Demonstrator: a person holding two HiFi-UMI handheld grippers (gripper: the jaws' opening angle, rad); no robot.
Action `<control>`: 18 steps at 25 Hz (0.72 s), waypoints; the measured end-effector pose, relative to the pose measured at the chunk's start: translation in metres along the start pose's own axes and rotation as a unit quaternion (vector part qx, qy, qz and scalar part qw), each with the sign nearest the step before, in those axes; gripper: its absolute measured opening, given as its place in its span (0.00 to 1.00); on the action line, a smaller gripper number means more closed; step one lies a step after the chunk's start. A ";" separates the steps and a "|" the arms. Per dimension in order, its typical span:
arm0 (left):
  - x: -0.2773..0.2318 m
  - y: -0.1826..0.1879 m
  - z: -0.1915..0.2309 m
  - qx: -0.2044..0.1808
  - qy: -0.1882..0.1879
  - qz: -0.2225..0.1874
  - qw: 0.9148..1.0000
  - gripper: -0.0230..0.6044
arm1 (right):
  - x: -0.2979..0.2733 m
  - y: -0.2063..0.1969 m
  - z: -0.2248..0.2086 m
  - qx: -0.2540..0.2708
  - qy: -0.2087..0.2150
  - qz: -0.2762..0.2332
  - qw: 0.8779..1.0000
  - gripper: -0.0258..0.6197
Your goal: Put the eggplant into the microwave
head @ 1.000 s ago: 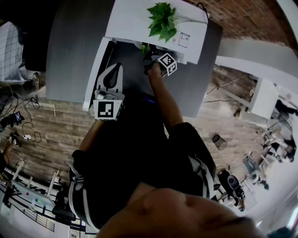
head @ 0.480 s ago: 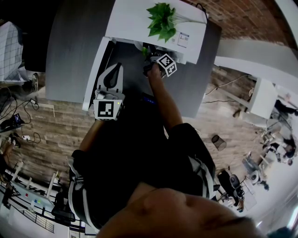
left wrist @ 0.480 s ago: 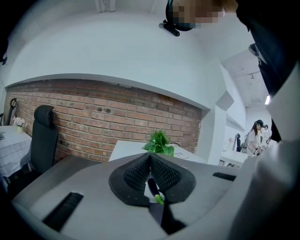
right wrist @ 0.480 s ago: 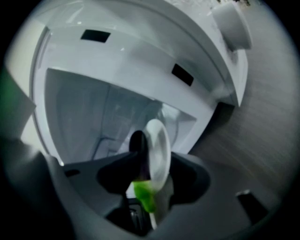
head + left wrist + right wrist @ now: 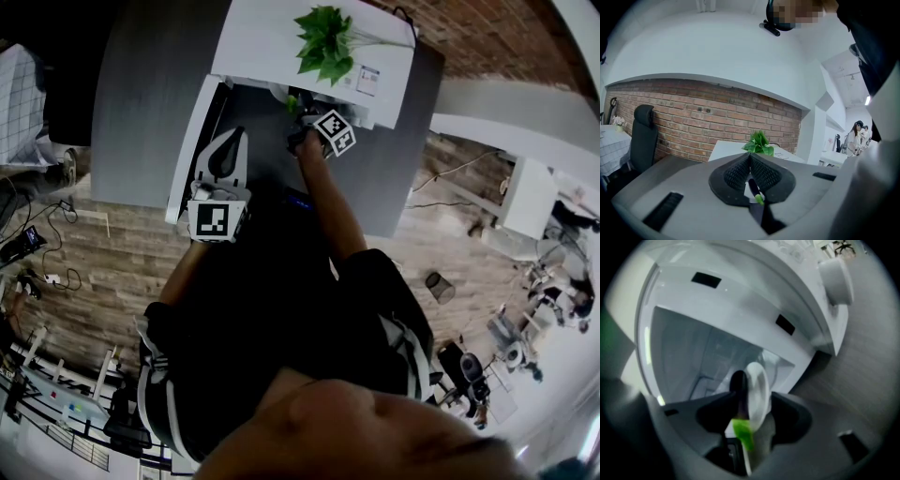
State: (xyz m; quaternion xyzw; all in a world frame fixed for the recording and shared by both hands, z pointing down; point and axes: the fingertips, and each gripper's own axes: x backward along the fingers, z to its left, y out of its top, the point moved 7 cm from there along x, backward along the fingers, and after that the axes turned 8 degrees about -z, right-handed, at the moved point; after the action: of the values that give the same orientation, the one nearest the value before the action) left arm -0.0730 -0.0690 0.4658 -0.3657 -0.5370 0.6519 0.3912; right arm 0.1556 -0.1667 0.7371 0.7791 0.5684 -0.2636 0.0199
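Observation:
The eggplant (image 5: 738,392), dark purple with a green stem, lies between the jaws of my right gripper (image 5: 751,397), which are opening, and the right pad stands off it. A white plate (image 5: 759,385) shows right beside it inside the white microwave (image 5: 693,352). In the head view my right gripper (image 5: 298,117) reaches into the microwave's (image 5: 272,42) opening, where the eggplant's green stem (image 5: 292,101) shows. My left gripper (image 5: 228,141) stays by the open door (image 5: 190,136), jaws shut with nothing in them. Through the gap below its shut tips (image 5: 750,158) the eggplant (image 5: 753,186) is visible.
A green potted plant (image 5: 326,39) stands on top of the microwave. The microwave sits on a grey table (image 5: 150,94), with a brick wall (image 5: 693,117) behind. A dark chair (image 5: 643,136) is at the left, and wood floor (image 5: 112,272) lies below.
My right gripper has rolled slightly at the microwave's opening. My left gripper has not moved.

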 end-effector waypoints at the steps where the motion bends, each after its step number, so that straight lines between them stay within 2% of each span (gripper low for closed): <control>1: 0.000 0.000 0.000 0.000 0.000 -0.001 1.000 0.09 | 0.002 0.001 0.001 0.006 0.001 -0.002 1.000 0.40; 4: 0.000 0.001 0.001 0.001 -0.001 0.000 1.000 0.09 | 0.009 0.000 0.006 0.039 0.007 -0.002 0.999 0.40; 8: -0.001 0.001 0.000 0.000 -0.004 -0.001 1.000 0.09 | 0.020 -0.001 0.014 0.127 0.007 0.001 0.992 0.40; 12: 0.000 0.001 -0.001 0.000 -0.005 0.000 1.000 0.09 | 0.034 -0.002 0.024 0.230 0.006 -0.003 0.973 0.40; 18: 0.002 0.003 -0.003 -0.002 -0.008 -0.004 1.000 0.09 | 0.050 -0.009 0.032 0.333 0.001 0.000 0.943 0.40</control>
State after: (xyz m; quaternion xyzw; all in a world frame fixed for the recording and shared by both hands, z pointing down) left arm -0.0716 -0.0664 0.4626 -0.3588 -0.5430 0.6520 0.3890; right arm 0.1458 -0.1306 0.6903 0.7416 0.4480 -0.4371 -0.2415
